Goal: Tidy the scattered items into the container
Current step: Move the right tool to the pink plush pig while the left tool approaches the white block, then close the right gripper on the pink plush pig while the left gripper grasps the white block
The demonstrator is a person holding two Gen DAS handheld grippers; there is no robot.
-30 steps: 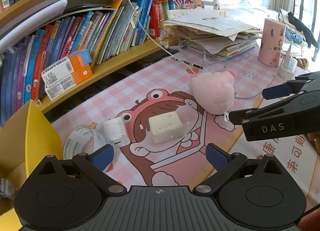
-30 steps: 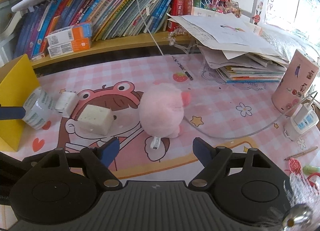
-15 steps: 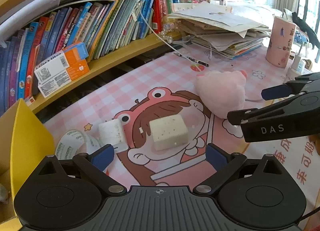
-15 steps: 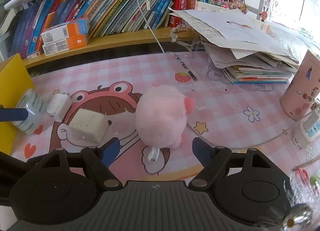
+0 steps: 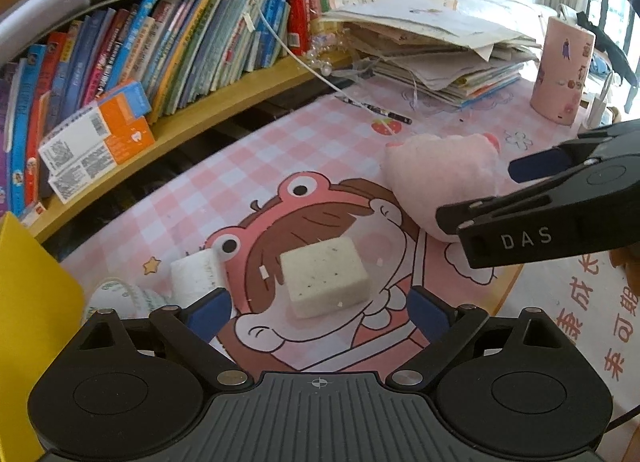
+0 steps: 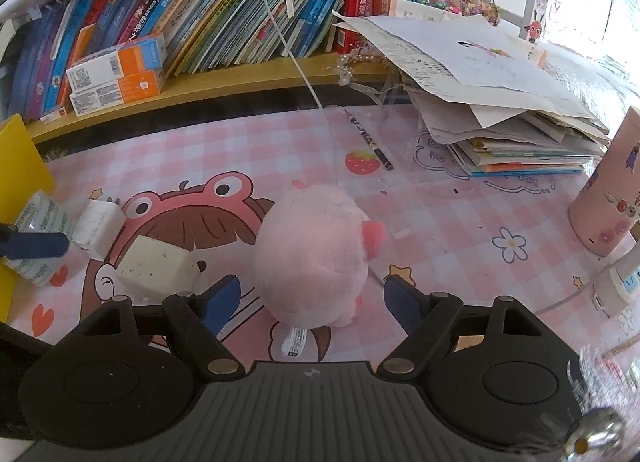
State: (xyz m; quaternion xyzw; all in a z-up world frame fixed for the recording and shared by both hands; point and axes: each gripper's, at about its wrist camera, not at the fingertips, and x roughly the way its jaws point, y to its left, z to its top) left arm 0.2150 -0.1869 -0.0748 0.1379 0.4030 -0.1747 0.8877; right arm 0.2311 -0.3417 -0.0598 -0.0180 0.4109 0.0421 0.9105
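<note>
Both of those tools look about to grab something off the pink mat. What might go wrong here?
Three possible snags:
1. The right tool is open around the pink plush toy; soft fur may slip or bunch.
2. The left tool frames the speckled sponge block. The tools sit close and might bump.
3. A white cable hangs behind the plush and might snag on lifting.

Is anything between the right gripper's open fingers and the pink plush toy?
Nothing visible. The right gripper is open, the pink plush toy directly ahead between its fingers, pads not touching it.
</note>
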